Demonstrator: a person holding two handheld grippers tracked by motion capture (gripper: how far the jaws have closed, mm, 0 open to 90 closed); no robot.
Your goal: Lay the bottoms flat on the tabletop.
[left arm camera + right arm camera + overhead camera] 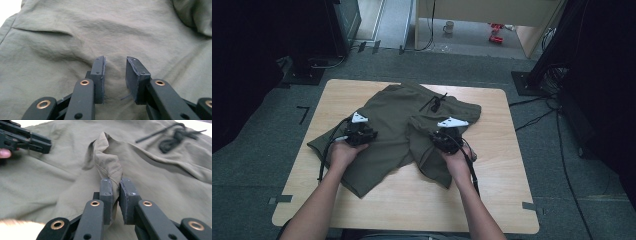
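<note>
Olive green shorts (397,120) lie spread on the wooden table (492,200), with a black drawstring (435,102) at the waistband on the far side. My left gripper (360,132) rests on the left leg of the shorts (75,37). In the left gripper view it (115,65) stands open, with flat cloth under the gap between its jaws. My right gripper (447,136) is over the right leg. In the right gripper view it (115,182) is shut on a raised fold of the shorts (107,157), with the drawstring (172,141) beyond and the left gripper (25,141) at the top left.
Bare tabletop lies along the near edge and the right side. On the floor beyond the table stand a mug (448,26) and red items (496,36). Cables (552,115) run on the carpet to the right, and a dark stand base (307,75) sits at the far left.
</note>
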